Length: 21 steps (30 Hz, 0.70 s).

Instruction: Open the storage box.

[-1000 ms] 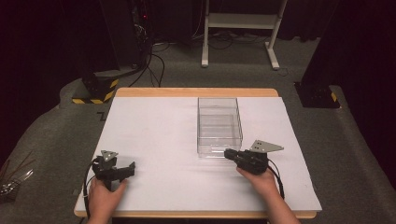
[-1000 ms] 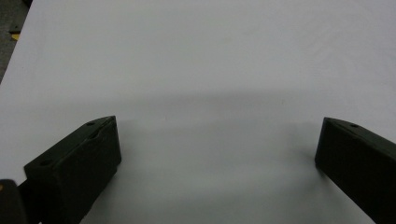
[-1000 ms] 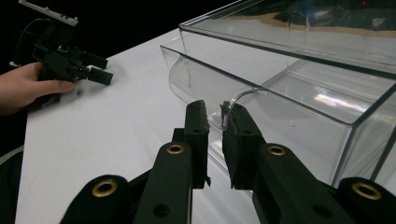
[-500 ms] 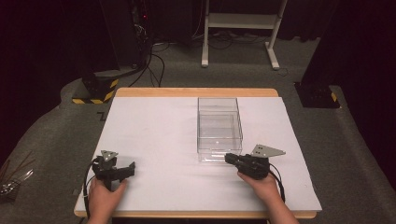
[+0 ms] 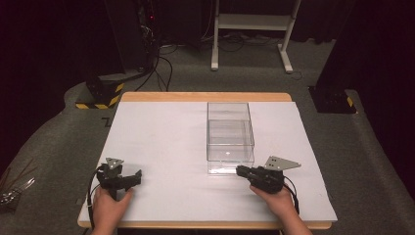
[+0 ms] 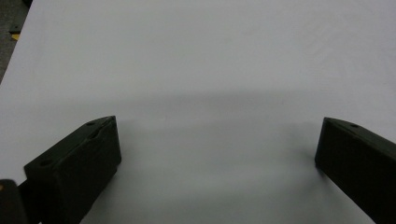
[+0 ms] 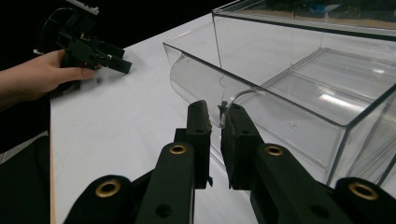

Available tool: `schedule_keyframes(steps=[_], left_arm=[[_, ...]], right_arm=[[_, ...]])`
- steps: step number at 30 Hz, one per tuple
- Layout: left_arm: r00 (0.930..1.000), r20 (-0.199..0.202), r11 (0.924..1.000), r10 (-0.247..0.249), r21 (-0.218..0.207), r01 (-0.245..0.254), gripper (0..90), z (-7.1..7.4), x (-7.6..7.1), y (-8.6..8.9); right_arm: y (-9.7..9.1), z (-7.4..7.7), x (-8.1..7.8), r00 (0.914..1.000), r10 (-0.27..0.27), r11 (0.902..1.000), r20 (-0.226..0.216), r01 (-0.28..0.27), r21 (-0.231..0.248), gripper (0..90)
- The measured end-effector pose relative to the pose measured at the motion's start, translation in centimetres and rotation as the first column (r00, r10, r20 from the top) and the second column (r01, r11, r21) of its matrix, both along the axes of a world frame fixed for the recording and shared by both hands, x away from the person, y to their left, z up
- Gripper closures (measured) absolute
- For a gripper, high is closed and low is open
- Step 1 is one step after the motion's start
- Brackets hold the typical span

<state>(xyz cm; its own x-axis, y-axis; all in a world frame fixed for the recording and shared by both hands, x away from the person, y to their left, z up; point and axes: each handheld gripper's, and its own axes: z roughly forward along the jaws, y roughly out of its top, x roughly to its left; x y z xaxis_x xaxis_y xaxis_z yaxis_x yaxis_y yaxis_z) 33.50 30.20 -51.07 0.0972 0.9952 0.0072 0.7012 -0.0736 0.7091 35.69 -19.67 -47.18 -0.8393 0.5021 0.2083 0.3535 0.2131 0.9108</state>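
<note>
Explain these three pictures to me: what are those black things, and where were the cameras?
No robot here: a person holds a hand tool with two black fingers in each hand. The high view looks down on a white table. On it stands a clear box, empty as far as I can see. The left gripper rests near the table's front left, the right gripper just in front of the box. The other two pictures come from small cameras riding on the tools. The left one shows its fingers wide apart over bare table. The right one shows its fingers almost together at the box's near wall, holding nothing.
</note>
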Motion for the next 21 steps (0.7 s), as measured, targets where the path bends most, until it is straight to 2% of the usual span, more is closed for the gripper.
schedule_keyframes(steps=[8, 21], left_arm=[[1.0000, 0.000, 1.0000, 0.000, 0.000, 0.000, 0.4, 0.0, 0.0, 0.0], [1.0000, 0.000, 1.0000, 0.000, 0.000, 0.000, 0.4, 0.0, 0.0, 0.0]], right_arm=[[-0.1, -0.1, -1.0, 0.9998, 0.018, 0.9998, -0.002, -0.018, 0.001, 83.1], [-0.3, -0.1, -3.4, 0.9987, 0.050, 0.9987, -0.001, -0.050, -0.010, 83.4]])
